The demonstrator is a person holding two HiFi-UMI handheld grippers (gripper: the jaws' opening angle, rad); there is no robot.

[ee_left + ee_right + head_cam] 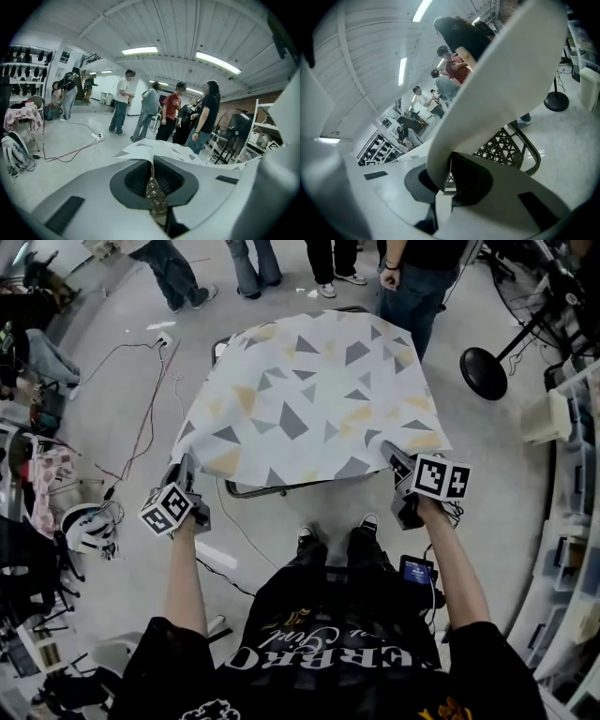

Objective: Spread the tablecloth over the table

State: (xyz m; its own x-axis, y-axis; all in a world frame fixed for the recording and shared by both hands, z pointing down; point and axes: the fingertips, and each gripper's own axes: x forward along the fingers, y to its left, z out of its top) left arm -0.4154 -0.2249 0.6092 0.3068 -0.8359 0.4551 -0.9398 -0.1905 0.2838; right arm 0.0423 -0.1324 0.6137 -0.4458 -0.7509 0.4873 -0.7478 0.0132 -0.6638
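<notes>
Head view, person standing at the 6 o'clock side of the table (274, 490). The tablecloth (309, 399), white with grey and yellow triangles, lies over the tabletop and hides nearly all of it; only the dark rim shows along the near side. Both bare forearms reach forward and slightly outward, wrists low, each gripper tilted downward. The left gripper (186, 472) meets the cloth's corner at 7 o'clock, its jaws clenched on a thin fold of fabric that runs up between the dark pads. The right gripper (395, 459) meets the corner at 5 o'clock, its jaws likewise clamped on the cloth, whose pale underside rises in a broad band from the pads. A floor fan (484, 373) stands at 2 o'clock; bystanders (412, 282) stand at 12 o'clock.
</notes>
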